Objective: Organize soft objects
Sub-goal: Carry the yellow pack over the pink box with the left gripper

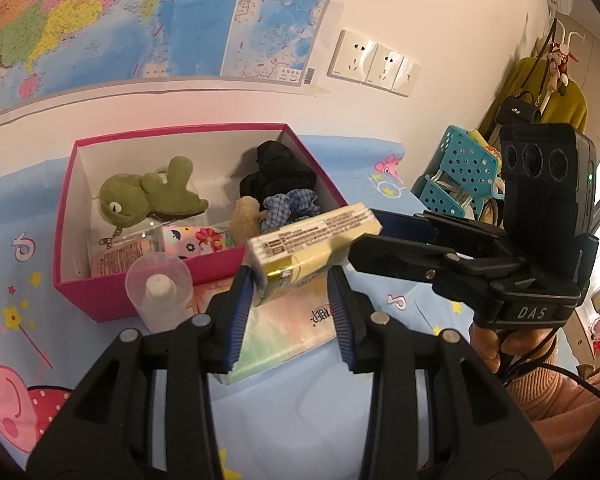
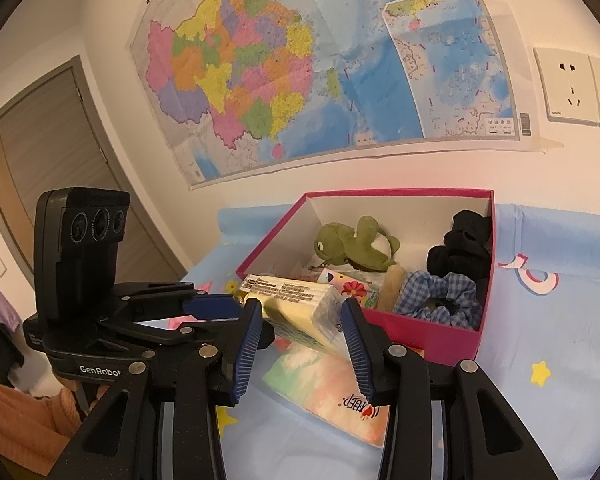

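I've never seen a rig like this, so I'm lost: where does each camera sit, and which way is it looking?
Left wrist: on the left gripper, looking down along its fingers; the right gripper and a hand show.
Right wrist: on the right gripper; the left gripper and an orange sleeve show.
Shared: yellow tissue pack, pink box, wall map.

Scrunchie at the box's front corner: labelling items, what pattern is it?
Blue-and-white gingham scrunchie, clearest in the right wrist view.
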